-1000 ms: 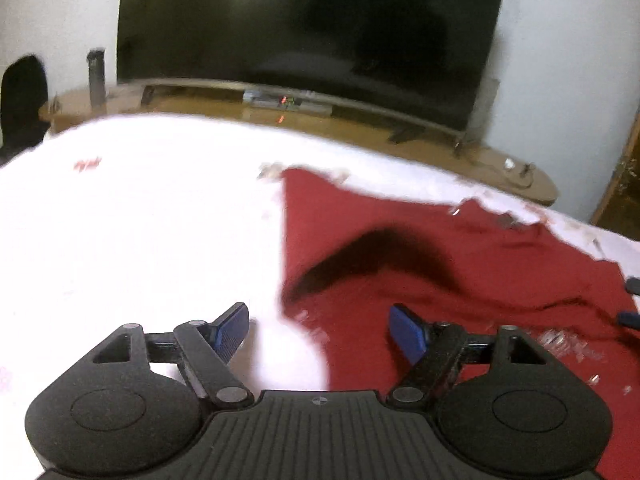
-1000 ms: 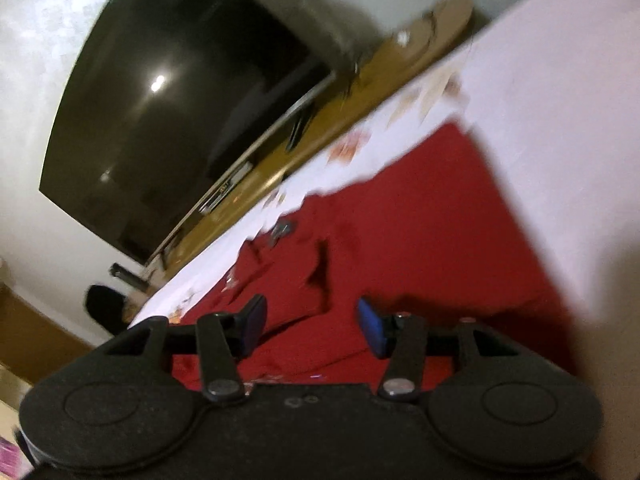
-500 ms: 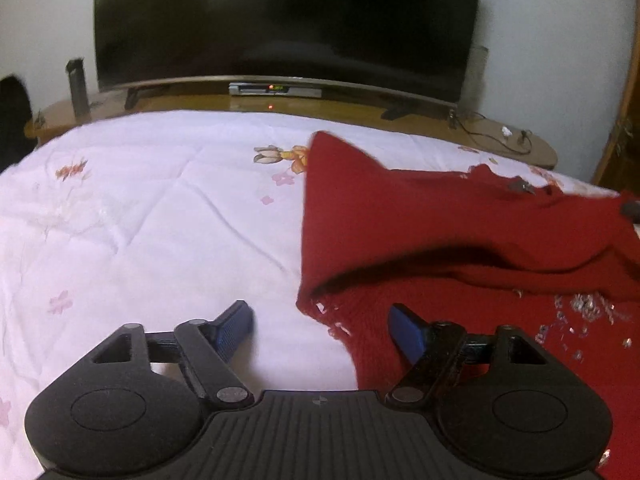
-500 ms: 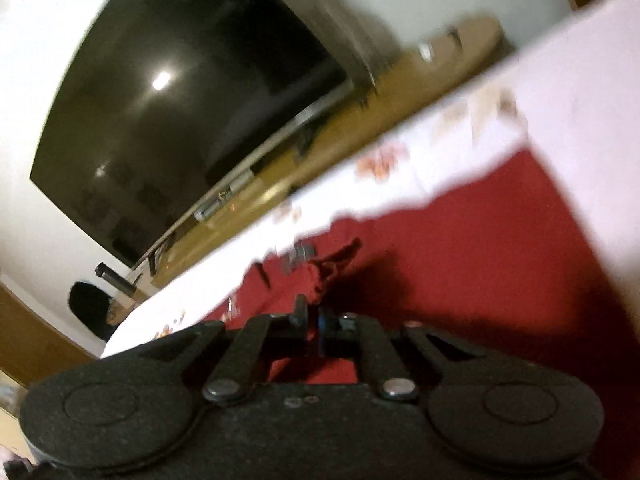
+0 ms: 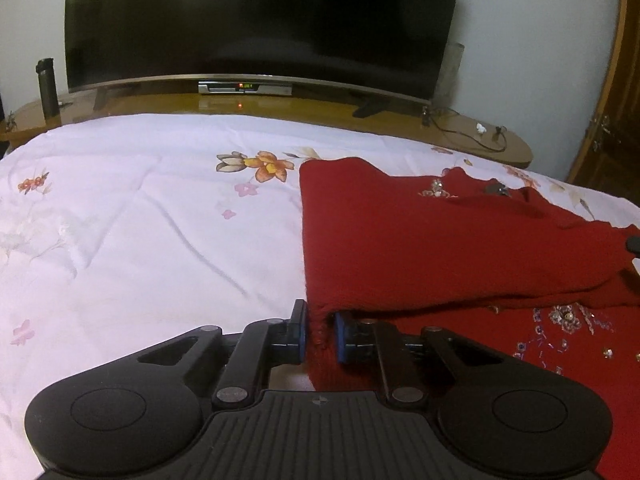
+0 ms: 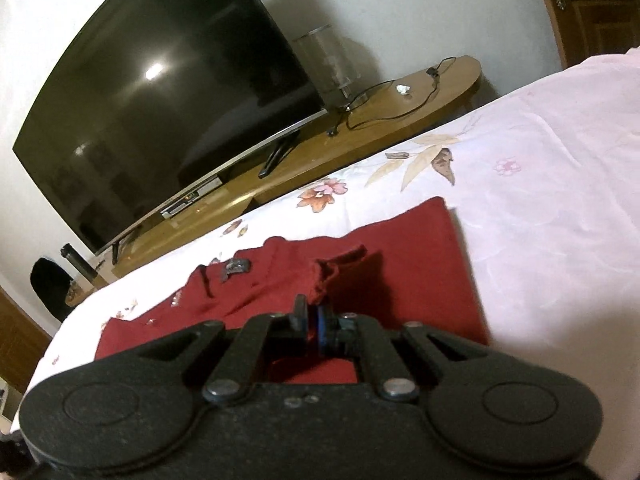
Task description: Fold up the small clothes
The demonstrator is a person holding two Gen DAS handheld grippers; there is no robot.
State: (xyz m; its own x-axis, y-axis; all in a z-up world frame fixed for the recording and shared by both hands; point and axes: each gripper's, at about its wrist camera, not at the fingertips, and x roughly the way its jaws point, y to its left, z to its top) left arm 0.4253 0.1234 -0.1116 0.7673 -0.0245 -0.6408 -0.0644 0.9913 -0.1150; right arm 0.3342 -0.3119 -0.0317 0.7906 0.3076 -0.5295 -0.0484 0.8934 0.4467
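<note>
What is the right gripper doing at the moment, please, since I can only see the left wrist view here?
Observer: The right gripper is shut on a raised fold of the red garment.
Operator: Thank you. Is there anything on the bedspread past the garment's right edge?
Observer: Only bare floral bedspread shows there, with a pale leaf print near the far edge.
Operator: And what stands right of the television?
Observer: A clear glass cylinder stands on the wooden shelf, beside a loose black cable.
</note>
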